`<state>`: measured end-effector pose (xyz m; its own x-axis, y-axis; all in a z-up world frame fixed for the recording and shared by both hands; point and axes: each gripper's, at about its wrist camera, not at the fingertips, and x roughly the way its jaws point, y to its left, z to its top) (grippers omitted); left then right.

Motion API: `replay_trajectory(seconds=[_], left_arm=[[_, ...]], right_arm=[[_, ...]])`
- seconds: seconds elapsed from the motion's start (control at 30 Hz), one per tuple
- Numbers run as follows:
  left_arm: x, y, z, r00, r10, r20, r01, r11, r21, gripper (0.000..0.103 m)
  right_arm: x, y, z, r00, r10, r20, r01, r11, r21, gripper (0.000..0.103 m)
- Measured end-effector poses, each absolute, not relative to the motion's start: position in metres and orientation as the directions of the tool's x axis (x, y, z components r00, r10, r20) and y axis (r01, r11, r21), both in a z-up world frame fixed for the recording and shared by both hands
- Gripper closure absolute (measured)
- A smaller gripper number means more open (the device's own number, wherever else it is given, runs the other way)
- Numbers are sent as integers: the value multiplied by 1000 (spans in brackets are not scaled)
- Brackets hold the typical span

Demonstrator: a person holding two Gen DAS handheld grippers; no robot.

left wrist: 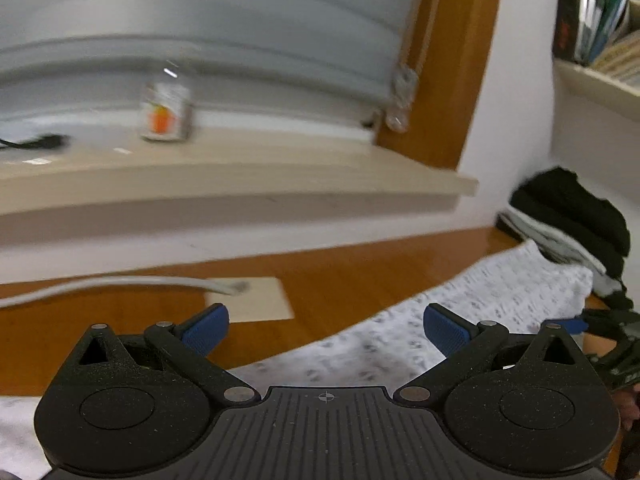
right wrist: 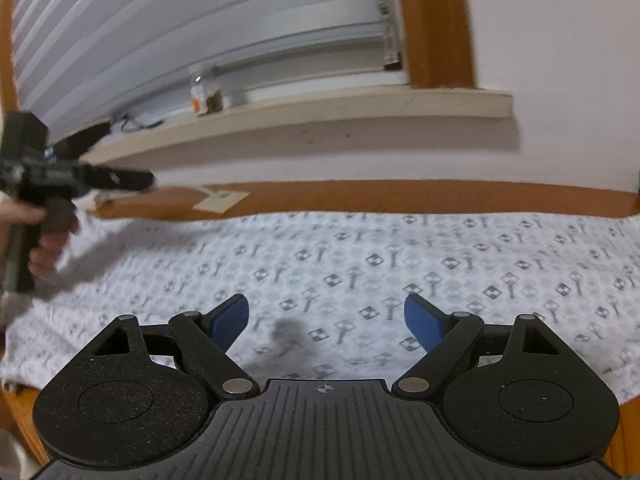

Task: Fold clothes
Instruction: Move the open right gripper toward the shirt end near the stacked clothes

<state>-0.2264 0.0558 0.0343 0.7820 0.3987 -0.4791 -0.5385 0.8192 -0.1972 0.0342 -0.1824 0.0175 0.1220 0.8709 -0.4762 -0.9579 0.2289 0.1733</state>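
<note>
1. Jaws of the left gripper (left wrist: 326,326) stand spread as wide as they go, with nothing between the blue pads (left wrist: 444,328); below them lie the wooden table (left wrist: 340,280) and the near edge of the patterned cloth (left wrist: 500,292).
2. The right gripper (right wrist: 326,320) is also well open and empty, hovering over the middle of the same cloth (right wrist: 400,264), which lies spread flat across the table.
3. Judging by this, the step in hand is taking a fresh hold: each claw should come down on an edge or corner, pinch one layer only, and lift evenly so the fold lands straight.
4. Count: two grippers, one spread cloth, one pile of dark and light clothes (left wrist: 568,216) beyond it, one paper card (left wrist: 256,300), one bottle (left wrist: 166,112) on the sill.
</note>
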Motion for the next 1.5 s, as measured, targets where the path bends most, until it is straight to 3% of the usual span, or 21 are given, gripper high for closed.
replay_trajectory(seconds=[0.2,0.27,0.43,0.5,0.57,0.63,0.77,0.9,1.0,1.13,1.2,1.5], left_arm=[[-203,53,6,760,336,-556,-509,840,-188,0],[-202,54,5,759,339,-556,-512,838,-189,0],[-203,51,5,755,332,-565,-502,847,-174,0],[-201,51,5,746,334,-576,-508,844,-169,0],[-200,52,5,738,334,-586,-515,840,-170,0],[-200,52,5,733,334,-592,-519,838,-169,0],[-200,54,5,735,329,-592,-519,836,-180,0],[-201,54,5,739,326,-590,-519,834,-189,0],[-202,55,5,740,325,-589,-519,833,-193,0],[-202,55,5,740,325,-590,-519,833,-193,0],[-201,54,5,739,325,-590,-520,833,-191,0],[-202,55,6,741,321,-589,-518,832,-198,0]], right_arm=[[41,-190,18,147,888,-436,-938,265,224,18],[45,-203,20,184,906,-382,-924,292,248,7],[75,-249,27,376,870,-317,-857,457,237,8],[96,-274,28,462,833,-303,-806,537,248,20],[125,-296,26,532,773,-344,-744,621,245,50],[151,-315,22,585,713,-387,-679,691,247,60],[190,-346,18,652,626,-427,-562,778,281,62],[207,-341,19,685,563,-462,-533,820,209,62],[219,-328,19,701,510,-498,-510,847,149,71],[235,-320,22,662,538,-522,-520,831,198,92],[236,-315,27,660,545,-518,-528,826,196,96],[210,-267,85,635,628,-450,-653,748,123,97]])
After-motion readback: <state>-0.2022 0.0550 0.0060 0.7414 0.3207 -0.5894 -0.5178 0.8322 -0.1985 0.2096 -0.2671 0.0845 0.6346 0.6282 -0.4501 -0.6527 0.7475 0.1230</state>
